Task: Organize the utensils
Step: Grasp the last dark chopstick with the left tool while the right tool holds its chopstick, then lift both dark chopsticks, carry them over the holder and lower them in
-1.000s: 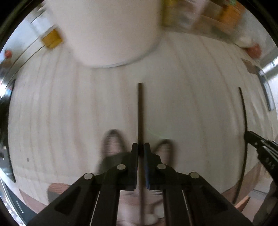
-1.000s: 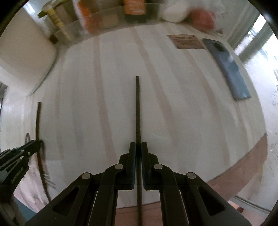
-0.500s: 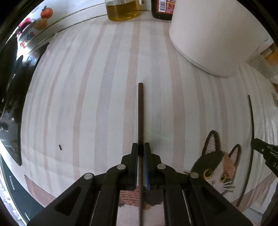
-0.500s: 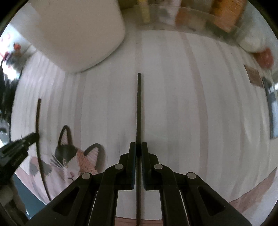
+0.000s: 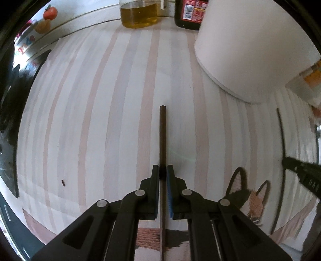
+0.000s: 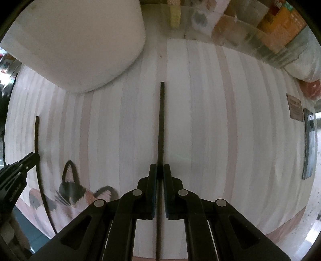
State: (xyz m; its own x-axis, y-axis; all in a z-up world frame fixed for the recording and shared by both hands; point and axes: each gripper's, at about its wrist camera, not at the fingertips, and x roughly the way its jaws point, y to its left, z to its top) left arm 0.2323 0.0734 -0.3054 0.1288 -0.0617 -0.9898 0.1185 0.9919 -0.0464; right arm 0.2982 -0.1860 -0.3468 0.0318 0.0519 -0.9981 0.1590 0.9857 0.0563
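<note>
My left gripper [image 5: 163, 169] is shut on a dark brown chopstick [image 5: 162, 136] that sticks out ahead of the fingers over the striped tablecloth [image 5: 90, 120]. My right gripper [image 6: 158, 168] is shut on a thinner black chopstick [image 6: 161, 124], also held above the cloth. Each view catches the other gripper at its edge with its stick: the right gripper [image 5: 284, 160] and its chopstick [image 5: 281, 132] in the left wrist view, the left gripper [image 6: 35, 156] and its chopstick [image 6: 37, 136] in the right wrist view. A large white container [image 5: 250, 46] [image 6: 76, 44] stands just beyond both sticks.
A jar of yellow oil [image 5: 138, 14] and a dark bottle [image 5: 188, 14] stand at the far edge. A clear bin with packets [image 6: 260, 34] lines the back right. A cat picture [image 5: 248, 192] [image 6: 74, 188] lies on the cloth near me. A dark flat device [image 6: 310, 144] rests at right.
Both grippers slid sideways across the table with their chopsticks still clamped; the white container shifted across each view, the oil jar and the cat picture came into sight, and the blur has settled.
</note>
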